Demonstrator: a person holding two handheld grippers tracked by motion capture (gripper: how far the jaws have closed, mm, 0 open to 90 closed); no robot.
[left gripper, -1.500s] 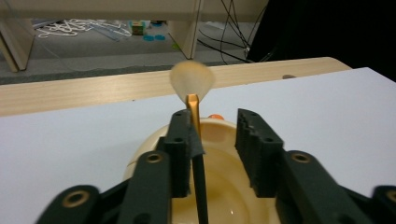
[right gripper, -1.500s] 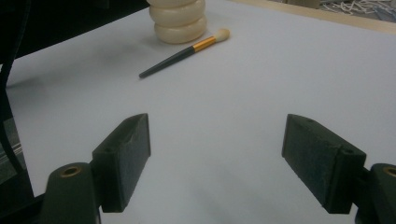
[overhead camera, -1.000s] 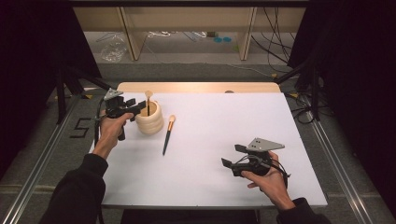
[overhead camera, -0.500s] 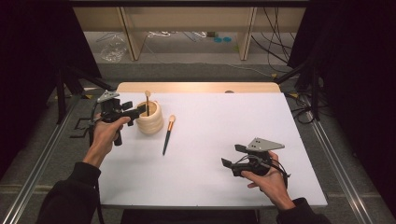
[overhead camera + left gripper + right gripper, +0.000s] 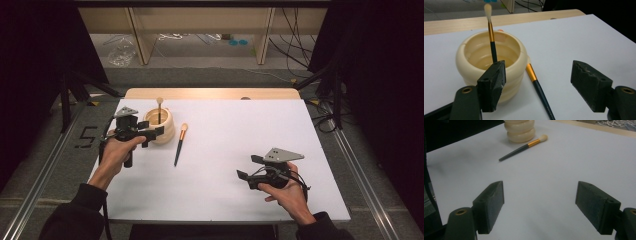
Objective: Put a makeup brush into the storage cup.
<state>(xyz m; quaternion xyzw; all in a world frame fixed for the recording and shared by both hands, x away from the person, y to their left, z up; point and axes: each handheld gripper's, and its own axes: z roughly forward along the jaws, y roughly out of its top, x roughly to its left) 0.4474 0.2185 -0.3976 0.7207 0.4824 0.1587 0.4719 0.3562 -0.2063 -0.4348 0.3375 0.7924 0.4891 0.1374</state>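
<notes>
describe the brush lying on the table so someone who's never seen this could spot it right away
Start at the white table and find the cream ribbed holder near its far left corner. Just right of the holder, the loose brush lies flat on the table: dark handle, gold ferrule, pale tip pointing away from the person. The other brush stands upright inside the holder.

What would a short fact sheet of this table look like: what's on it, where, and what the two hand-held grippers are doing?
Surface: white table top
Holder: cream ribbed pot, far left of the table
Brush in pot: one makeup brush, upright, bristles up
Brush on table: second makeup brush, lying flat just right of the pot
Left hand-held gripper: beside the pot, jaws have just been opening, nothing between them
Right hand-held gripper: near right of the table, jaws open, empty
</notes>
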